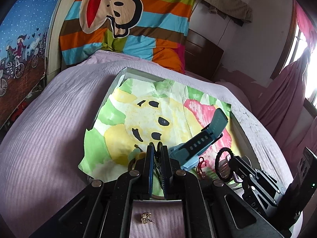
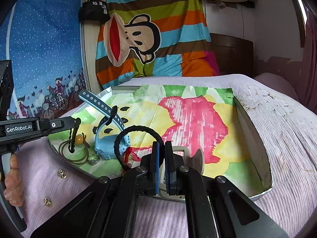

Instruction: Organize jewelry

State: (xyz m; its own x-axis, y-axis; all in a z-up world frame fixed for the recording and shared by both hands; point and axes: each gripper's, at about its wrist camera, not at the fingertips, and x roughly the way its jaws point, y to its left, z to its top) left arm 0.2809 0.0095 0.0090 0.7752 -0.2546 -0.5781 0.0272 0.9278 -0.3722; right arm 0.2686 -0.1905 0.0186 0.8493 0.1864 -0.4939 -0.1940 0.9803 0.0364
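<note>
A shallow white box point(image 2: 255, 138) lined with a painted paper sits on the bed. My left gripper point(image 1: 157, 148) is shut on a black chain point(image 2: 70, 138) that hangs over the box's near left corner. My right gripper point(image 2: 161, 146) is shut on a black braided bracelet point(image 2: 136, 128), held above the box point(image 1: 118, 75). In the box lie a blue watch point(image 2: 108, 136), a brown cord necklace with an amber bead point(image 2: 79, 138), a silver ring point(image 2: 93, 159) and a red cord charm point(image 2: 129, 152). Two gold earrings point(image 2: 62, 173) point(image 2: 47, 202) lie on the bedspread outside the box.
The bed has a lilac bedspread point(image 1: 49, 119). A striped monkey-print quilt point(image 1: 126, 19) is piled at the headboard. A blue printed curtain point(image 2: 43, 49) hangs at the left. One gold earring point(image 1: 145, 217) lies under my left gripper.
</note>
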